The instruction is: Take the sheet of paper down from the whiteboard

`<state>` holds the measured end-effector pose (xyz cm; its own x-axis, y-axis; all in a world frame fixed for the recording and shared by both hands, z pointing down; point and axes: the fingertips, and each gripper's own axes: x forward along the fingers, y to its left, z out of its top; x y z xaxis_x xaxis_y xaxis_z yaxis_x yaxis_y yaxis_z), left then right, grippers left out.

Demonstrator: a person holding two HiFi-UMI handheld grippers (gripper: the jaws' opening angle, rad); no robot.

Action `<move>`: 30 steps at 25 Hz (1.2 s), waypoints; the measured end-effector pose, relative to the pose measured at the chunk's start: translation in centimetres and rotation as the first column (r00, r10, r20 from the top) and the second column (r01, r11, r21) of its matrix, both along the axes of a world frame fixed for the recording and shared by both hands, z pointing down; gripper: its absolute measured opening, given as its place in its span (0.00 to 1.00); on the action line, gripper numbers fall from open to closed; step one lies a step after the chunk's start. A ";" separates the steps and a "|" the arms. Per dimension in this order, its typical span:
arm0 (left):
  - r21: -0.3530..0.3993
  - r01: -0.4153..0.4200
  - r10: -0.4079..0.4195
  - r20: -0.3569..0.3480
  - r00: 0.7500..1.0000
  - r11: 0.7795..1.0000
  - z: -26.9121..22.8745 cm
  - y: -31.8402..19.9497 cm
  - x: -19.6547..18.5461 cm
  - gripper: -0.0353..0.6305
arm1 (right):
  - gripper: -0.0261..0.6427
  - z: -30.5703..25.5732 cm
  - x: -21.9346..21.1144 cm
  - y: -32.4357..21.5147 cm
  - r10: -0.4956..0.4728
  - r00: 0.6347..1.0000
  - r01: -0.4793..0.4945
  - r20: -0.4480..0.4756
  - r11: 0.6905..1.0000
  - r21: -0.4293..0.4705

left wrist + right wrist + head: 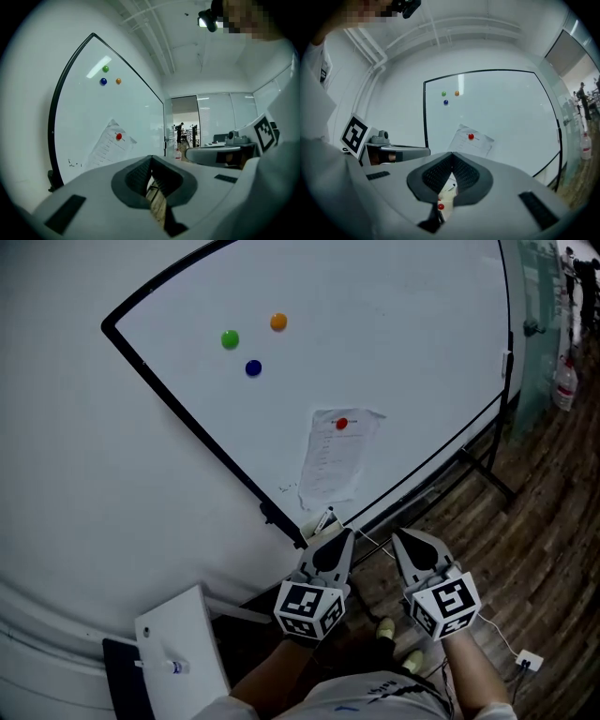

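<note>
A printed sheet of paper (336, 457) hangs on the whiteboard (394, 343), pinned near its top by a red magnet (341, 424). Both grippers are held side by side below the board's bottom edge, short of the sheet. My left gripper (345, 538) is shut and holds nothing. My right gripper (399, 540) is also shut and holds nothing. In the left gripper view the sheet (108, 144) lies ahead to the left of the shut gripper (151, 160). The right gripper view has the sheet (472, 142) just above its shut gripper (451, 156).
Green (230, 338), orange (278, 322) and blue (253, 367) magnets sit higher on the board. The board's black stand leg (489, 472) runs over the wood floor. A white box (183, 645) stands at the lower left, a water bottle (565, 382) at the right, a plug (528, 660) on the floor.
</note>
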<state>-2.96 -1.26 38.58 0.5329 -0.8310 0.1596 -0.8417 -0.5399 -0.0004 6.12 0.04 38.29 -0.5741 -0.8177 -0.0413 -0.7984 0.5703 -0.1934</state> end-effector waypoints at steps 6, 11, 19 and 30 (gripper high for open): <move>0.022 0.002 -0.001 -0.040 0.999 1.000 0.0 -4.6 -1.3 0.07 | 0.06 0.0 -1.3 -4.9 0.012 1.000 -0.013 -0.020 1.000 -0.009; 0.070 -0.008 0.011 -0.047 0.999 0.998 -0.8 -8.9 -3.1 0.07 | 0.06 -1.2 -3.1 -10.0 0.041 0.998 -0.040 -0.038 0.999 0.008; 0.083 -0.080 0.081 -0.008 0.997 0.993 0.3 -13.7 -3.9 0.07 | 0.06 -1.1 -6.2 -16.6 0.079 0.996 -0.079 -0.046 0.997 0.015; 0.083 -0.014 0.013 0.015 1.000 0.996 0.5 -17.4 -5.1 0.07 | 0.14 -0.8 -7.3 -22.4 0.055 0.998 -0.056 -0.028 0.998 -0.016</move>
